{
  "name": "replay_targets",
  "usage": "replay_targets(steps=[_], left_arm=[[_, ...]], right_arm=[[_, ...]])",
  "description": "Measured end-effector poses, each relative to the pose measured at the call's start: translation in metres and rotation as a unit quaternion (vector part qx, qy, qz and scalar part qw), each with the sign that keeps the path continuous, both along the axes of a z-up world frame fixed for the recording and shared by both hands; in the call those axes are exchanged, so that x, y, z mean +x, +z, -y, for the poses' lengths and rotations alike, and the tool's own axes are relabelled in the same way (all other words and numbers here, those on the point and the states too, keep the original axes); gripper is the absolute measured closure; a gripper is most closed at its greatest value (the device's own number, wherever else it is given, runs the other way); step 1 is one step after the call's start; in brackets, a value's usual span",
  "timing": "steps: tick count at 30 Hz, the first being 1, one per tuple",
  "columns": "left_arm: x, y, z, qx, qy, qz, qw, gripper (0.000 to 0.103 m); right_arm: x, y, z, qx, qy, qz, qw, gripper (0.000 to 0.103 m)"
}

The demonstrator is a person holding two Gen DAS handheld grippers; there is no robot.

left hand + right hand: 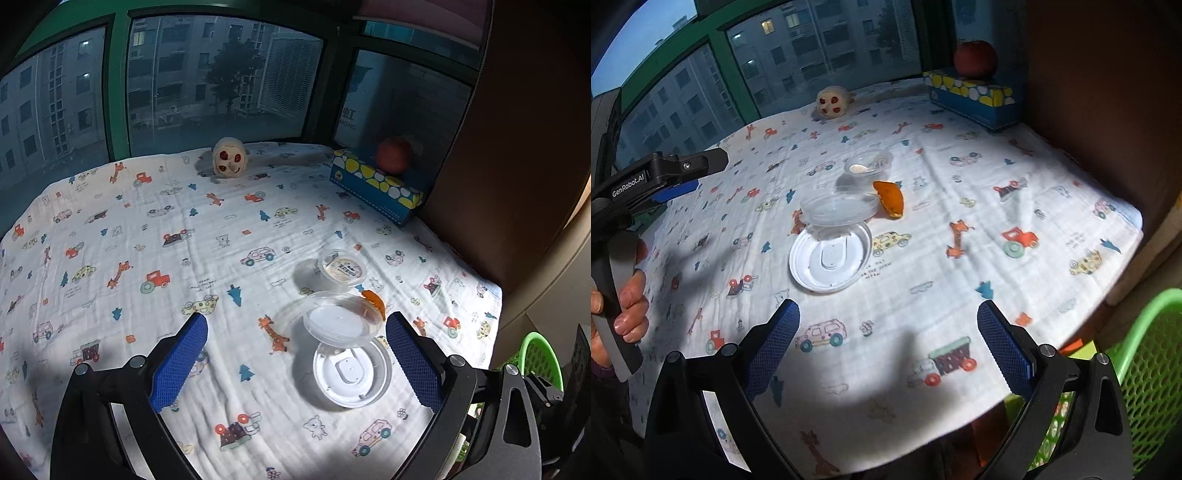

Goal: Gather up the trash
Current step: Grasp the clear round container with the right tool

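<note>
The trash sits in one little bunch on the cartoon-print cloth. The white plastic lid lies flat, and a clear plastic lid leans on its far edge. Just past the white lid is an orange peel, and beyond that a small clear sauce cup. Both grippers are empty with jaws spread wide — ready to grab, I think. The left gripper hangs nearest the white lid. The right gripper waits nearer, beside the green basket — likely where trash goes. A tissue box and apple sit far behind the white lid.
</note>
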State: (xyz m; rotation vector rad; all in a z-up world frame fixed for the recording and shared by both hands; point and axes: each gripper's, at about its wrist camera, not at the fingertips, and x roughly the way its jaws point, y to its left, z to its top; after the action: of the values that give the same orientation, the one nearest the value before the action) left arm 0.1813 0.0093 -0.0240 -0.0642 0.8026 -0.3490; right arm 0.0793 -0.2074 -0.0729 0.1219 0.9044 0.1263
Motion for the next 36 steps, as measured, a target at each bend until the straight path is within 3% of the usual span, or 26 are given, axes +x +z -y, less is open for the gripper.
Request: replay_targets(steps=[19, 36], left_arm=[[0.026, -0.033, -0.054, -0.014, 0.046, -0.039, 0.9981, 0.009], [0.03, -0.056, -0.067, -0.018, 0.055, -0.062, 0.9964, 0.009]], right_arm=[[0.103, -0.015, -0.024, 0.06, 0.041, -0.049, 0.996, 0.007], [0.161, -0.055, -0.055, 0.037, 0.054, -0.118, 0.991, 0.005]])
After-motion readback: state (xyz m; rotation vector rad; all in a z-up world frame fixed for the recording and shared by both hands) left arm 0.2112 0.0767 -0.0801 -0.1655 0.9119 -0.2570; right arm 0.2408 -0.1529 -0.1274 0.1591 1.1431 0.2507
